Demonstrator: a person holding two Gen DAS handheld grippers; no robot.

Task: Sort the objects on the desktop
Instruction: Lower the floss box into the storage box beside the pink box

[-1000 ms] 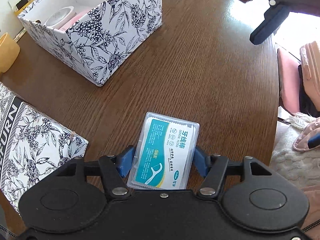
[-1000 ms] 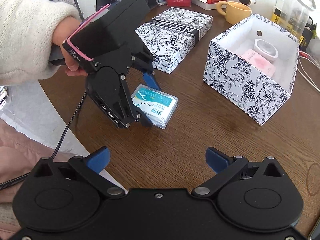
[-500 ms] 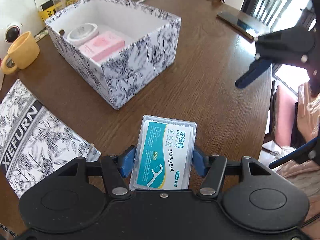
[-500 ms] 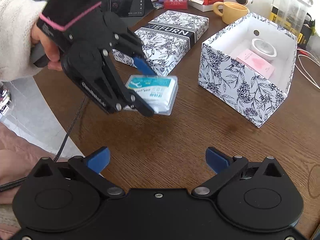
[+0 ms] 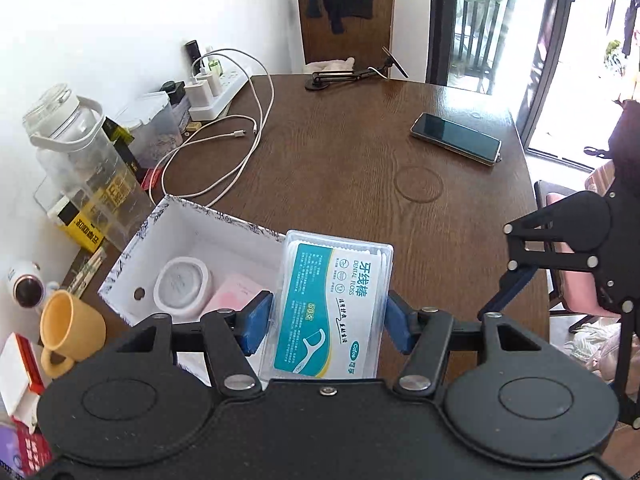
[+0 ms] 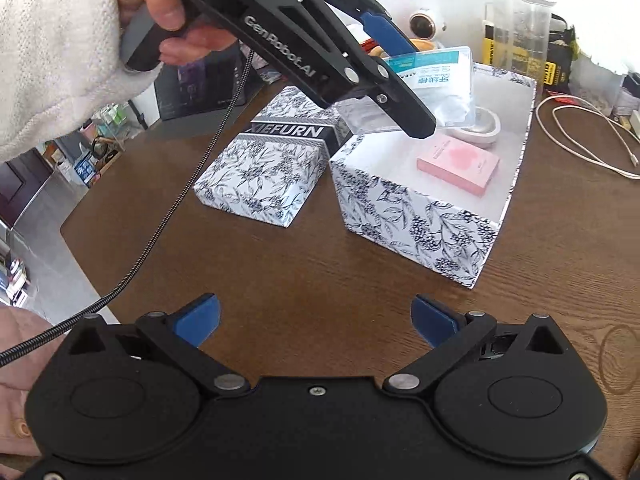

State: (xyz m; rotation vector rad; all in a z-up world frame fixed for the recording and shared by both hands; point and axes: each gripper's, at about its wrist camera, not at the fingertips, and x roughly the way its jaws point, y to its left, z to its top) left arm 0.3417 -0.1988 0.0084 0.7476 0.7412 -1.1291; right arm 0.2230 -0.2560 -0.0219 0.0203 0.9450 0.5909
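Clear plastic floss pick box (image 5: 334, 304) pinched in left hand-held gripper (image 5: 326, 322), hovering over open floral box (image 6: 420, 208), near pink carton (image 6: 458, 164). Right hand-held gripper (image 6: 316, 320) spread, empty, above bench (image 6: 320, 272). Step: drop-off. Next, I guess: lower inside walls, release.

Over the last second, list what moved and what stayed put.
The left tongs lifted the dental floss box off the table and carried it up over the open floral box, gripping it throughout. The right tongs stayed open and empty. The floral box, its round container, pink box and the lid kept their places.
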